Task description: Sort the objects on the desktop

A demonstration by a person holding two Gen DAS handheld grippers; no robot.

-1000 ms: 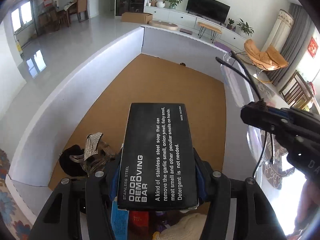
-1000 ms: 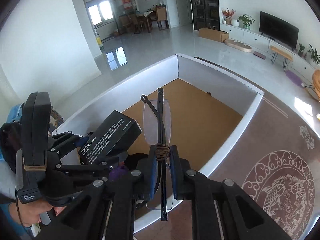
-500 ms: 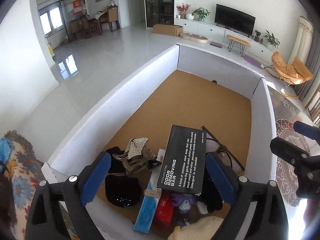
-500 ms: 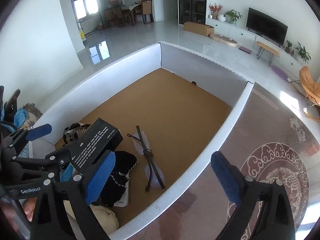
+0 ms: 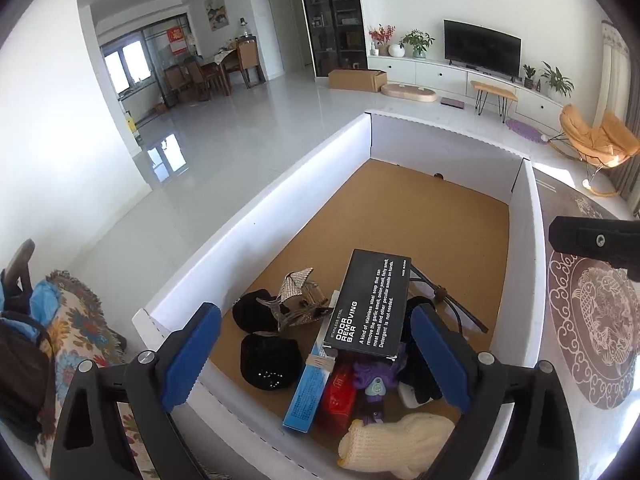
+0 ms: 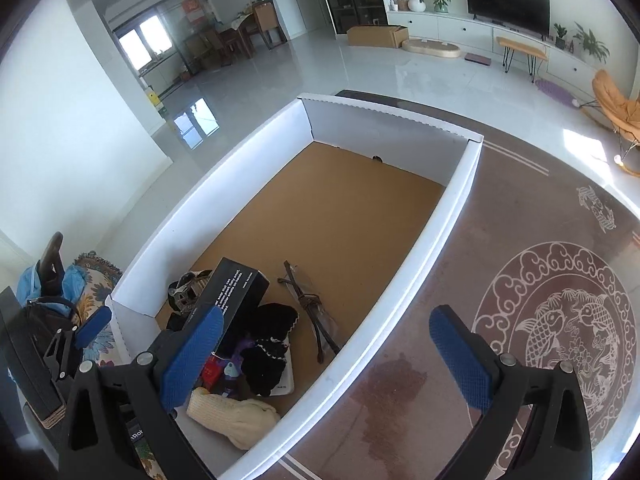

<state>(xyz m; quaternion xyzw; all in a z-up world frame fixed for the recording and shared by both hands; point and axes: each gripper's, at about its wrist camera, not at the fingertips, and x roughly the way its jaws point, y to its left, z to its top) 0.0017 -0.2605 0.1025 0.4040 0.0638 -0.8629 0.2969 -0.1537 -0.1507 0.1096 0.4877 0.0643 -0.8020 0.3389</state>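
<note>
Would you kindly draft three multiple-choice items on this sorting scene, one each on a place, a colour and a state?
1. Where does the black box lie?
A. On the rug
B. Inside the white tray, propped on other items
C. In the left claw

2. What colour are the pads of the right claw?
A. Blue
B. Red
C. Yellow

3. How is the left claw?
A. Shut on the glasses
B. Shut on the box
C. Open, holding nothing

Answers: 1 B, the box leans on the clutter in the tray's near end. 2 A, both pads show blue. 3 C, its jaws stand wide with the box lying free below; they have just been opening.
</note>
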